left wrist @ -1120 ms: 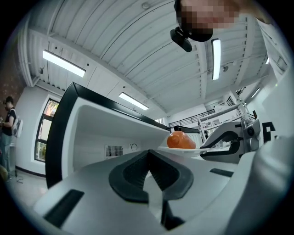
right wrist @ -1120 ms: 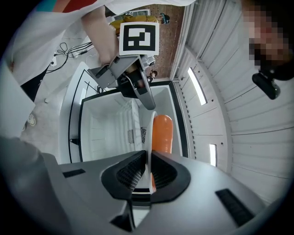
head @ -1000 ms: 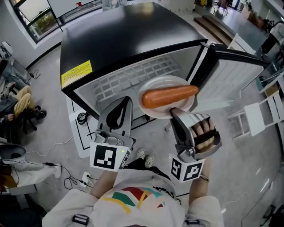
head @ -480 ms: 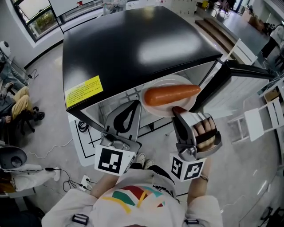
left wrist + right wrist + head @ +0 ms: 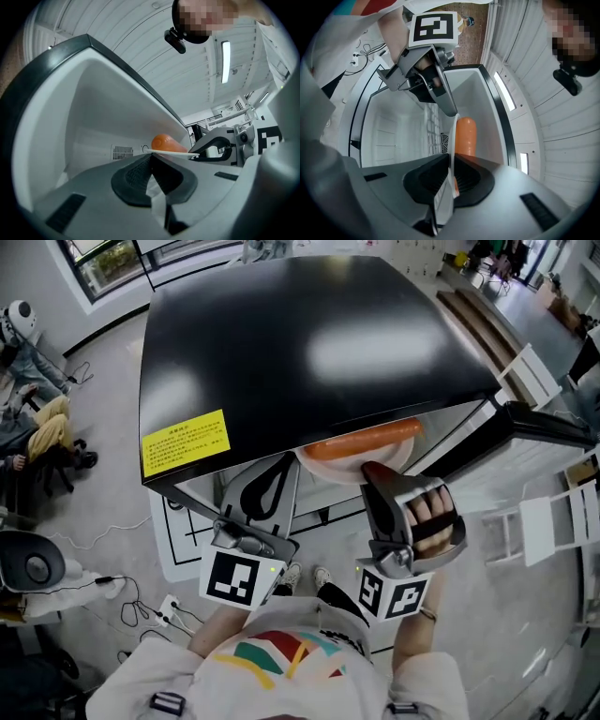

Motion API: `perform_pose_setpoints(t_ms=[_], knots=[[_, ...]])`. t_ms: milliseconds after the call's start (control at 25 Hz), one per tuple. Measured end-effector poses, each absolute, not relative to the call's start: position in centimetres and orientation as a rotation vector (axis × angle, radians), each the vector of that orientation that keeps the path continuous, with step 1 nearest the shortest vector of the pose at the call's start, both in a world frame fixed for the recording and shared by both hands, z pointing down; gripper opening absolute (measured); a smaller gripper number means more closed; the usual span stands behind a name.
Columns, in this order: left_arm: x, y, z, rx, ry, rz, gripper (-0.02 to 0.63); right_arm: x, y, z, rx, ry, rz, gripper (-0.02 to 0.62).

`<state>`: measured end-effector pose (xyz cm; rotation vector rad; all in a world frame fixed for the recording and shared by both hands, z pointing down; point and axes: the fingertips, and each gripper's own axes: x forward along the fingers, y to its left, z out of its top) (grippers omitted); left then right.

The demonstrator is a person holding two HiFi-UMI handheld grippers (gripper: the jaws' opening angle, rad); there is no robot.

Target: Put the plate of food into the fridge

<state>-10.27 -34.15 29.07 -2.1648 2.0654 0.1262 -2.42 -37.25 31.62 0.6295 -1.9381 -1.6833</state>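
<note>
1. The right gripper is clamped on the near rim of the plate. The left gripper appears to pinch the opposite rim.
2. The plate, with the orange sausage on it, sits just ahead of both tips at the mouth of the fridge.
3. Advance both grippers together and level so the sausage cannot roll. Release only once the plate rests on a shelf.
</note>
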Motion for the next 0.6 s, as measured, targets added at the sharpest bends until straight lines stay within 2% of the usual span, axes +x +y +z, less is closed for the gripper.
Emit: perform_pose_setpoints(t_ms=[600], knots=[[-9.7, -33.6, 30.2, -1.915, 2.305, 0.105, 0.008, -3.4, -39.3, 32.2, 0.363, -2.036, -1.789, 0.029]])
